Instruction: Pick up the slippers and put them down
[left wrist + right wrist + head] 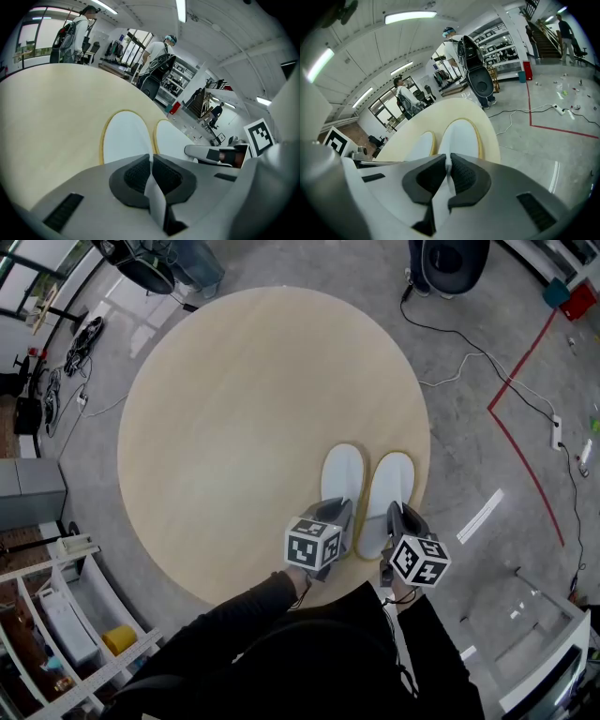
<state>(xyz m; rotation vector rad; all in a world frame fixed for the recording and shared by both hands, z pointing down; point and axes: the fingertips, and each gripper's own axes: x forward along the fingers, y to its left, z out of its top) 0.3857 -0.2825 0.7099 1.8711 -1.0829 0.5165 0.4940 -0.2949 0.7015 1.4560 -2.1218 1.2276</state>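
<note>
My left gripper (pixel 339 512) is clenched on the thin heel edge of the left slipper (pixel 342 470), a white, flat, soft one with a yellow rim. My right gripper (pixel 394 517) pinches the right slipper (pixel 392 479), its twin, in the same way. Both slippers lie flat, side by side, on the round pale wooden table (pixel 234 409), close to its near edge. Each bite is shallow and the material looks soft. I judge that with a quick lift a heel can slide out, or a toe can drag and tip over the table's edge. Around the table is grey concrete floor (pixel 459 446) with a red tape line (pixel 525 474). People (pixel 159 51) stand beyond the table's far side.
</note>
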